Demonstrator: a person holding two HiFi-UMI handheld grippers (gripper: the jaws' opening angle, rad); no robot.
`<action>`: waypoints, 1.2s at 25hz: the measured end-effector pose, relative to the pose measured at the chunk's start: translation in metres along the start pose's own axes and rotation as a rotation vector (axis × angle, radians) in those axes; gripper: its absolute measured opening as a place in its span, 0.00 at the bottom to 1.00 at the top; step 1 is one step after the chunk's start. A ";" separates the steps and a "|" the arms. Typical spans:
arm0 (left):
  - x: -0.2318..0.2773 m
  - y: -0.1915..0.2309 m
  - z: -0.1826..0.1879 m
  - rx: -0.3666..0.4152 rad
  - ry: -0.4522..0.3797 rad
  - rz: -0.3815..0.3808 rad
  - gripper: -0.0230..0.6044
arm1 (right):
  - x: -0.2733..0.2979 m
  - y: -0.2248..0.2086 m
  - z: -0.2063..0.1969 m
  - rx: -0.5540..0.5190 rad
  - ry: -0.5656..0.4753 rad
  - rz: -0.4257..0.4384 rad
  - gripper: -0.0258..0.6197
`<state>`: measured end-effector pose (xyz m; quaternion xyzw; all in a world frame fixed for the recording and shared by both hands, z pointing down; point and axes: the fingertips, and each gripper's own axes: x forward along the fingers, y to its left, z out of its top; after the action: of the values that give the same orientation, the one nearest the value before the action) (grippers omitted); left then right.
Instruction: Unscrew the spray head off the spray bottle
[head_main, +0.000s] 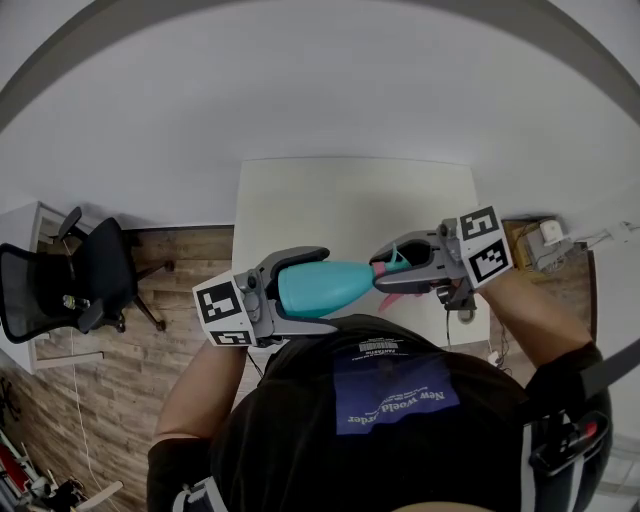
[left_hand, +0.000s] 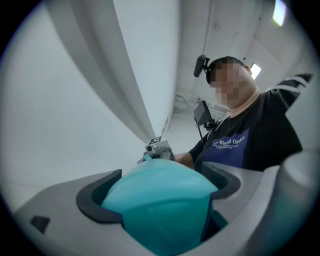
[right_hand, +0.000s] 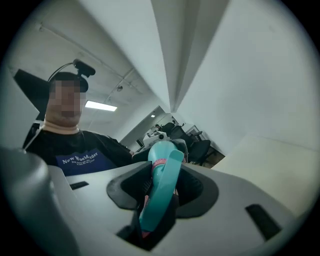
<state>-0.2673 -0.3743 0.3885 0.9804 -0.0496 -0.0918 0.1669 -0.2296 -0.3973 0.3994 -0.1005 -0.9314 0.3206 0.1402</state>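
The teal spray bottle (head_main: 325, 287) lies level in the air over the near edge of the white table (head_main: 350, 200), in front of the person's chest. The left gripper (head_main: 328, 289), off the table's near left corner, has its jaws set wide and clamped around the bottle's fat body, with both dark pads (left_hand: 95, 200) pressing on it. The right gripper (head_main: 380, 272), over the table's near right corner, is closed on the spray head (head_main: 392, 268) — its teal trigger (right_hand: 162, 192) stands between the jaws. A black office chair (head_main: 90, 285) stands left of the table.
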 end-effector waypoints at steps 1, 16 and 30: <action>0.000 0.001 0.000 -0.037 -0.015 -0.007 0.86 | 0.000 0.001 0.000 -0.047 0.009 -0.011 0.25; -0.006 0.008 -0.007 -0.410 -0.125 -0.106 0.86 | 0.006 0.019 -0.017 -0.746 0.310 -0.163 0.25; -0.004 0.016 -0.018 -0.633 -0.167 -0.132 0.86 | 0.004 0.014 -0.027 -1.212 0.483 -0.309 0.25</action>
<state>-0.2685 -0.3827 0.4114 0.8700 0.0314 -0.1933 0.4525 -0.2236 -0.3706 0.4118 -0.0960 -0.8930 -0.3143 0.3076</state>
